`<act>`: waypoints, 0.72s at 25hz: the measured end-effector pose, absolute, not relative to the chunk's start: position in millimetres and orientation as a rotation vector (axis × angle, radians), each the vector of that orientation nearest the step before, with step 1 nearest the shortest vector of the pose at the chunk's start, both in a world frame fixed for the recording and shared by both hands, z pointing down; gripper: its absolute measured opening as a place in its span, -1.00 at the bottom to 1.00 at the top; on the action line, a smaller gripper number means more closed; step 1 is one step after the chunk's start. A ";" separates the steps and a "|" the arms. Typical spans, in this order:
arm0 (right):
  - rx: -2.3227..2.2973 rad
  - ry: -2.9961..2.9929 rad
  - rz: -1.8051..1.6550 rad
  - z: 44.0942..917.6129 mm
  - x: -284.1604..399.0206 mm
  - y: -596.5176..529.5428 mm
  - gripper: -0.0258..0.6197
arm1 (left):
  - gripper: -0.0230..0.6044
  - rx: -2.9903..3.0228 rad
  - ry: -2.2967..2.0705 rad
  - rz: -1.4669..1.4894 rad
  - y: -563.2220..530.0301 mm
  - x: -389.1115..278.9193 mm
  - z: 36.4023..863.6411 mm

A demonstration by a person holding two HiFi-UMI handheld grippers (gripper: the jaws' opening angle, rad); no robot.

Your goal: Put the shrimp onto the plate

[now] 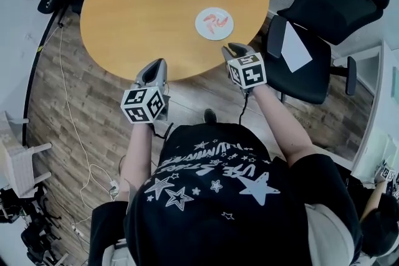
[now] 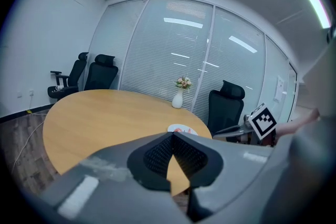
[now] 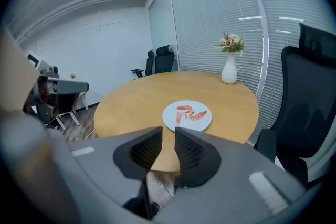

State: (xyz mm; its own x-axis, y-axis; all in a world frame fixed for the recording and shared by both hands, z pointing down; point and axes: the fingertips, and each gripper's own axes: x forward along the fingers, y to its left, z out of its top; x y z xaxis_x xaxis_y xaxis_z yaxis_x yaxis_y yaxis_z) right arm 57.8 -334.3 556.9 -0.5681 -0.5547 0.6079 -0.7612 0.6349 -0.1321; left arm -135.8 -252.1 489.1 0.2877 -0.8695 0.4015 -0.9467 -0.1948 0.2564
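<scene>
**A:** Head view first. On the round pale-wood table (image 1: 143, 3) sits the small white plate (image 1: 201, 27), and the pink curled shrimp (image 1: 217, 23) lie on it. The grey left gripper (image 1: 156, 68) and the grey right gripper (image 1: 237, 50) both hang off the near edge, over the floor.

**B:** Looks finished to me, then. Left gripper view?

**A:** Its jaw tips touch, and it is holding nothing. The plate just peeks over them.

**B:** And the right gripper view?

**A:** There's a thin slit between the pads, with nothing in it. It's aimed straight at the plate (image 3: 181, 124).

**B:** That's my worry. Drive in low along that line and a jaw could clip the rim, and the plate would skid or the shrimp would spill. Pinching one again would undo the job. The white vase of flowers (image 3: 229, 68) stands well apart, so it's safe enough.
</scene>
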 end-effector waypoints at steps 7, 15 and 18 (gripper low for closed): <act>1.095 -2.334 0.495 547.6 56.5 -304.3 -0.80 | -0.92 2.110 -1.602 0.201 -218.0 -133.1 495.3; 1.137 -2.343 0.496 532.0 49.3 -241.1 -0.91 | -0.92 2.098 -1.599 0.190 -149.9 -141.2 496.0; 1.112 -2.342 0.506 533.2 43.8 -215.0 -0.91 | -0.92 2.092 -1.606 0.185 -123.4 -144.5 496.7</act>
State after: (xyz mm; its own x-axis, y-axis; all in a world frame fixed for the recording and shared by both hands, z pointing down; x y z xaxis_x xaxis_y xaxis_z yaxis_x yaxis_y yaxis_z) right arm 43.8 -215.0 533.2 -0.5451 -0.6089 0.5763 -0.7925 0.5985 -0.1174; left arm -144.5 -123.4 496.7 0.2977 -0.8693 0.3945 -0.9364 -0.1854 0.2980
